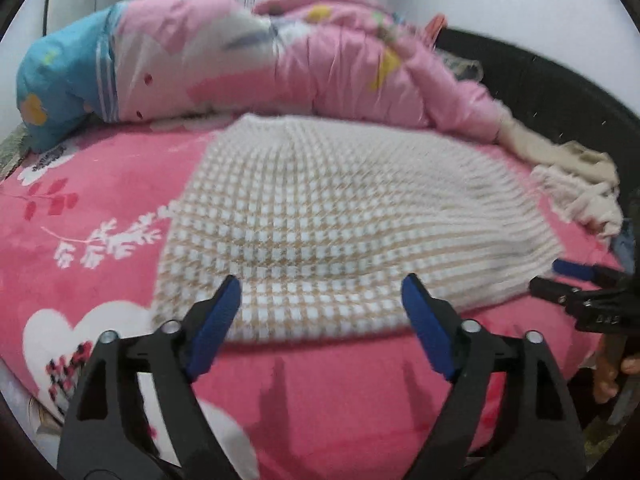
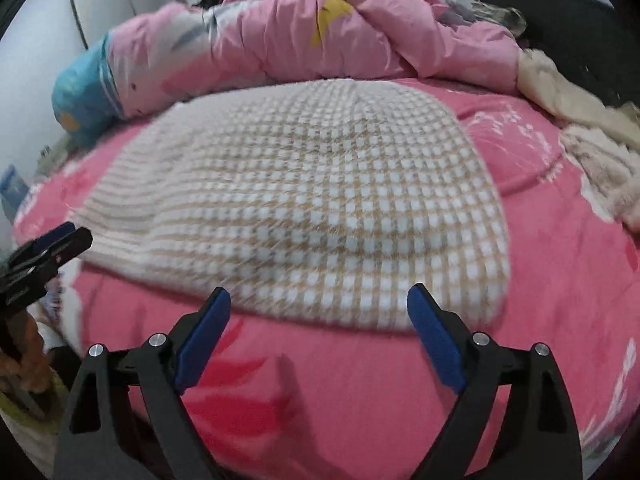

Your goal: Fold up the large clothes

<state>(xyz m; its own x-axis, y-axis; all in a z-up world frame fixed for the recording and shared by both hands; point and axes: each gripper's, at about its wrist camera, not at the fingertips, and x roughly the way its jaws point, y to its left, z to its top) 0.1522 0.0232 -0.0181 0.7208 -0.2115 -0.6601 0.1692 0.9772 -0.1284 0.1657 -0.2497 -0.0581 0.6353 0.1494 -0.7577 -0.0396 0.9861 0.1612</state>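
Note:
A white and beige checked knit garment (image 1: 320, 216) lies folded and flat on the pink bed cover (image 1: 100, 200); in the right wrist view the garment (image 2: 320, 208) fills the middle. My left gripper (image 1: 322, 284) hovers just above the garment's near hem, jaws wide apart, nothing between the blue pads (image 1: 218, 320). My right gripper (image 2: 320, 296) stands open the same way over the near edge, with empty blue pads (image 2: 434, 340). Each gripper shows in the other's view: the right gripper (image 1: 560, 276) at the right edge, the left gripper (image 2: 60, 240) at the left edge.
A bunched pink quilt (image 1: 300, 60) with a blue end (image 1: 60, 80) lies along the far side of the bed. Cream fluffy clothes (image 1: 572, 176) are heaped at the right, against a dark headboard (image 1: 560, 80). A hand (image 1: 612, 376) shows at the lower right.

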